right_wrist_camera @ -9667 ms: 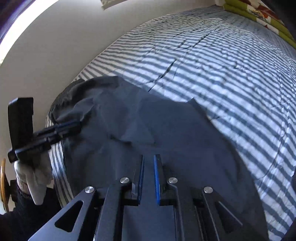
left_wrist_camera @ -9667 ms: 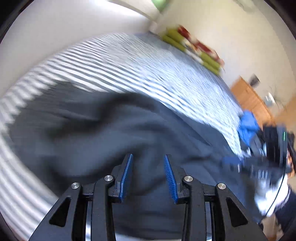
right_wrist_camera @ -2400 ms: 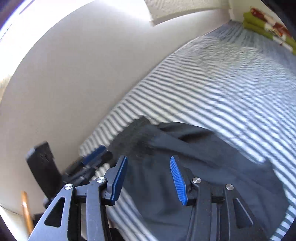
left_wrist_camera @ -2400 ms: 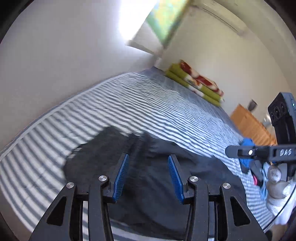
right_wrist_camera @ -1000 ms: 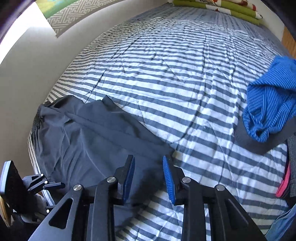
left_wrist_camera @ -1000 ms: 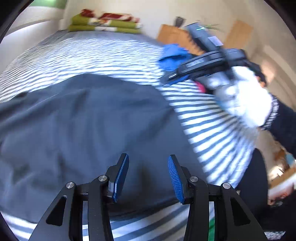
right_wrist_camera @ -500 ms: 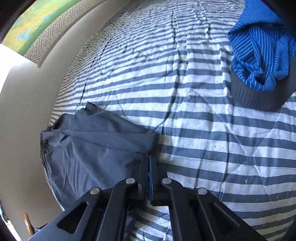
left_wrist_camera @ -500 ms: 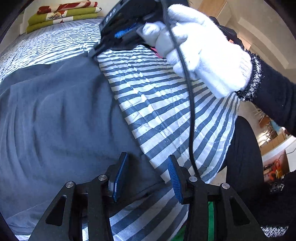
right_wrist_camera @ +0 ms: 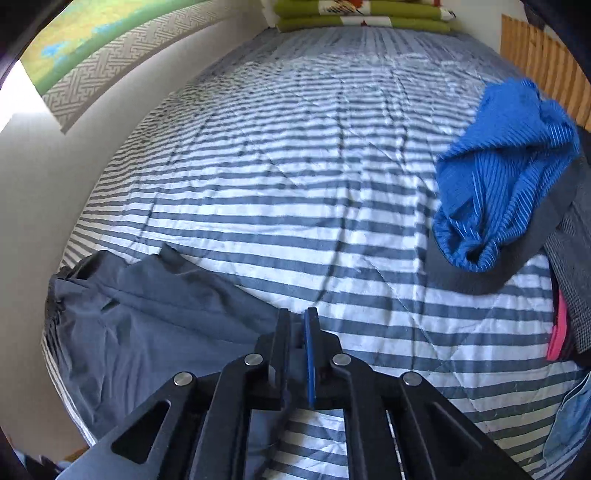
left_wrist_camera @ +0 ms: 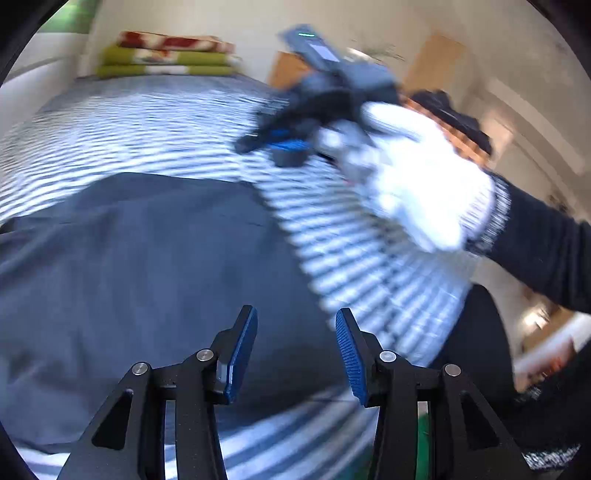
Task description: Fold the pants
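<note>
Dark grey pants (left_wrist_camera: 147, 266) lie spread on the striped bed (left_wrist_camera: 147, 125), directly under my left gripper (left_wrist_camera: 295, 332), which hangs open just above the cloth with nothing between its blue pads (left_wrist_camera: 242, 347). In the right wrist view the pants (right_wrist_camera: 155, 332) fill the lower left, waistband toward the wall. My right gripper (right_wrist_camera: 298, 326) is shut at their right edge, and a fold of grey cloth appears pinched between its fingers. From the left wrist view the right gripper (left_wrist_camera: 277, 142) is a blur over the bed, held by a white-gloved hand (left_wrist_camera: 417, 173).
A crumpled blue striped garment (right_wrist_camera: 506, 177) lies on a dark one (right_wrist_camera: 517, 269) at the bed's right side, with a pink item (right_wrist_camera: 557, 332) beside it. Folded green blankets (right_wrist_camera: 362, 16) sit at the far end. A wall (right_wrist_camera: 44, 192) runs along the left, and wooden furniture (right_wrist_camera: 543, 62) stands at the right.
The right gripper, shut since half a second ago, has tilted up toward the far end of the bed. The left gripper stays open and has swung, with the gloved hand now farther away.
</note>
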{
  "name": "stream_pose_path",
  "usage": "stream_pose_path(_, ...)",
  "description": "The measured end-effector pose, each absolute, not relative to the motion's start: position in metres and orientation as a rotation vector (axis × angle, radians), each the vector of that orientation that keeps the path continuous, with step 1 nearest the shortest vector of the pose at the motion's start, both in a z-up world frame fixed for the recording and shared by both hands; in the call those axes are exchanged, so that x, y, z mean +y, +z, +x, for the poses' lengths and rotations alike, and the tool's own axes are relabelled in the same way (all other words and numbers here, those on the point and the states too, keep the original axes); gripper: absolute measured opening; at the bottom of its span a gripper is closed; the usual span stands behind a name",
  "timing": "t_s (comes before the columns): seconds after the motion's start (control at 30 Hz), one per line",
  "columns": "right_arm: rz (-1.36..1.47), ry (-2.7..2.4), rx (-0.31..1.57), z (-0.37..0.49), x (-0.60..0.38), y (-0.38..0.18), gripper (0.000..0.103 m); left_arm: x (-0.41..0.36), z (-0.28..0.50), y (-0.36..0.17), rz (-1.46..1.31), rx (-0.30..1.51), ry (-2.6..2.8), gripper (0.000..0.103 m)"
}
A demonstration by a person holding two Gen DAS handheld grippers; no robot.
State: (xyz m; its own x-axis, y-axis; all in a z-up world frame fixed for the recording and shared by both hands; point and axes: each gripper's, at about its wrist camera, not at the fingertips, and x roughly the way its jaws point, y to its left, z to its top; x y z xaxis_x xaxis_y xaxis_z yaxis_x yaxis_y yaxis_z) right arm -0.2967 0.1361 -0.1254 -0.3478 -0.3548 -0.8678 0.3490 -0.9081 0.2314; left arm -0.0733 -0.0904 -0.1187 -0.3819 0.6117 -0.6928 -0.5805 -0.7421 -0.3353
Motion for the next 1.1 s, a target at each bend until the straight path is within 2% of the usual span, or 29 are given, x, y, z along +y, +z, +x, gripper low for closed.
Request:
stream_pose_path(0.1,1.404,-2.151,0.082,-0.286,0.088,-0.121,0.013,-0.137,-0.090,-0.128,-1.165,-0.091,2.288,0.048)
stream_pose_path(0.27,1.437,-1.857,0.158,-0.269,-0.006,-0.155,0.013,-0.222,-0.111,-0.153,-1.291,-0.212,2.462,0.048)
stream_pose_path(0.4,1.463,-1.955,0.294,-0.284,-0.041,-0.178,0.013,-0.271,-0.113,-0.157,-1.338,-0.321,2.527,0.048)
stream_pose_path(0.5,1.513,-1.933,0.112,-0.299,-0.021,-0.169,0.013,-0.287,-0.110,-0.149,-1.321,-0.284,2.622,0.048)
stream_pose_path(0.57,1.498,-1.949,0.065,-0.293,-0.003,-0.155,0.013,-0.296,-0.109,-0.143,-1.315,-0.245,2.699,0.048)
stream_pose_path(0.67,1.470,-1.996,0.013,-0.278,0.038,-0.133,0.022,-0.294,-0.100,-0.131,-1.251,-0.245,2.707,0.048)
stream_pose_path(0.73,1.458,-2.043,0.004,-0.262,0.072,-0.125,0.032,-0.279,-0.099,-0.127,-1.207,-0.226,2.666,0.048)
stream_pose_path(0.83,1.455,-2.119,0.032,-0.240,0.112,-0.124,0.033,-0.233,-0.097,-0.135,-1.201,-0.095,2.557,0.048)
stream_pose_path(0.97,1.475,-2.193,-0.024,-0.215,0.162,-0.131,0.033,-0.186,-0.097,-0.157,-1.296,0.101,2.515,0.048)
stream_pose_path(1.1,1.452,-2.243,-0.058,-0.194,0.204,-0.132,0.042,-0.154,-0.087,-0.147,-1.244,-0.015,2.447,0.048)
